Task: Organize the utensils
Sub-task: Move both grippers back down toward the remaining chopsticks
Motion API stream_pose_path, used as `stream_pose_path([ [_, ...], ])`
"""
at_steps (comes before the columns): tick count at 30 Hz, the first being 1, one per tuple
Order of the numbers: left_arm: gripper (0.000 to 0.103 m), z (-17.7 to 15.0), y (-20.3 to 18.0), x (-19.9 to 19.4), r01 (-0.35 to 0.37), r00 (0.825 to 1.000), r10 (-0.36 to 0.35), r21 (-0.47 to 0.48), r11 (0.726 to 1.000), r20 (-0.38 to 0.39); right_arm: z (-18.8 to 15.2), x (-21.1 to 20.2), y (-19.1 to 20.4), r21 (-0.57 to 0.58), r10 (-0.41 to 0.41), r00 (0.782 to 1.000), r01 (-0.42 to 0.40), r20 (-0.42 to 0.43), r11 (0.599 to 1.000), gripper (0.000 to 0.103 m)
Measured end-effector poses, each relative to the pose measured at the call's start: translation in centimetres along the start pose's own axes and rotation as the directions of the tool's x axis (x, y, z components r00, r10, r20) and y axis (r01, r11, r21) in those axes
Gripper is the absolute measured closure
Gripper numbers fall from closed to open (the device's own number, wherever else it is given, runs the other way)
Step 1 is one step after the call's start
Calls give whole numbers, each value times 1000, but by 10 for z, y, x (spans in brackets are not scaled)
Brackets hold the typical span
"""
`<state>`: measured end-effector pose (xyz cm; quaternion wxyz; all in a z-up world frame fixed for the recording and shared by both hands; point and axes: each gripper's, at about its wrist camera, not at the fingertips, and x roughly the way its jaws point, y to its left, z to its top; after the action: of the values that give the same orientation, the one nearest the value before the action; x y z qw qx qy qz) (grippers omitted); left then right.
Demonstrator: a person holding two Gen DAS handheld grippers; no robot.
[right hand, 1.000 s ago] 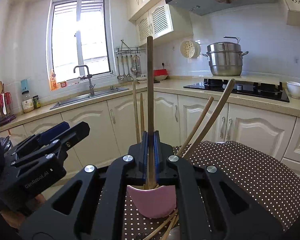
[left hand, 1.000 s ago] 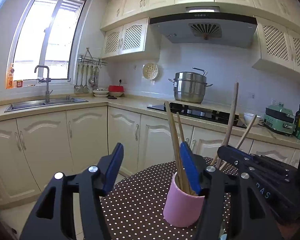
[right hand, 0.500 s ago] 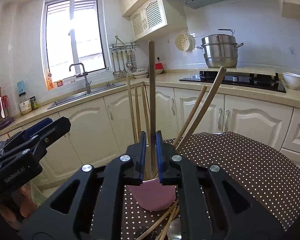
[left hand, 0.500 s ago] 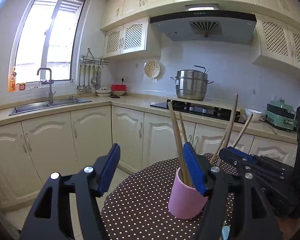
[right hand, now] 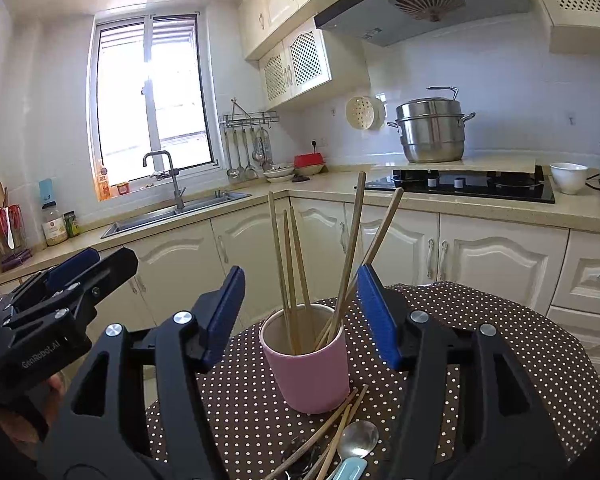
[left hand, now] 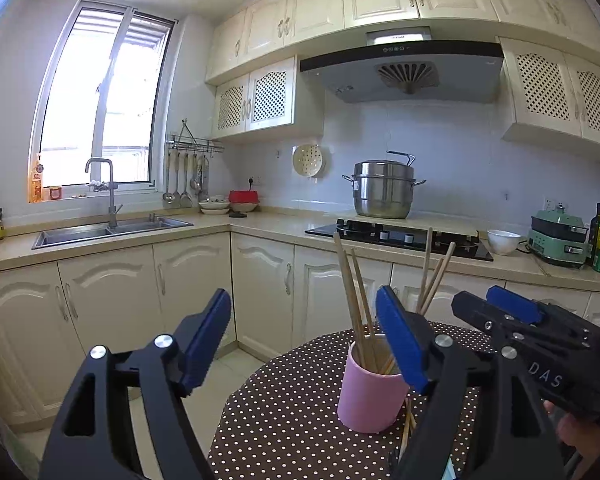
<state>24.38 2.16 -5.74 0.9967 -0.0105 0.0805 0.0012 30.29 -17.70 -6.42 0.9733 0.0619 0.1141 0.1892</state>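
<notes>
Right wrist view crops spoon at bottom edge.

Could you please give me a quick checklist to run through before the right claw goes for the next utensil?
1. Right claw open and empty: ok.
2. Left claw open, holding nothing: ok.
3. Pink cup upright on the dotted tablecloth: ok.
4. Chopsticks in the cup standing inside, none hanging out: ok.
5. Loose chopsticks and spoon on the cloth in front of the cup: not ok.
6. Clean grasp point on the overlapping loose pieces: cannot tell.
</notes>
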Motion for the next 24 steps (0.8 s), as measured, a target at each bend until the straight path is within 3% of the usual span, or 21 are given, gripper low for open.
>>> stream_pose_path([
  [7, 28, -5, -13, -15, 30, 999, -29, 27, 999, -26, -5, -25, 0, -34, -23, 1000, 23, -10, 999, 40],
  [11, 27, -15, -22, -11, 82, 990, -75, 54, 995, -121, -15, -38, -5, -52, -55, 998, 54, -32, 997, 38],
  [13, 25, -22, -27, -3, 124, 973, -108, 64, 990, -204, -21, -40, -10, -53, -70, 996, 67, -59, 996, 36],
  [17, 25, -48, -34, 19, 182, 912, -138, 79, 980, -387, -38, -42, -25, -56, -110, 987, 104, -119, 993, 35],
  [21, 25, -84, -42, 44, 243, 811, -167, 63, 968, -560, -59, -40, -39, -52, -145, 972, 138, -183, 989, 35],
  [24, 26, -106, -45, 57, 266, 756, -181, 42, 963, -629, -75, -39, -48, -30, -157, 961, 154, -228, 988, 35],
])
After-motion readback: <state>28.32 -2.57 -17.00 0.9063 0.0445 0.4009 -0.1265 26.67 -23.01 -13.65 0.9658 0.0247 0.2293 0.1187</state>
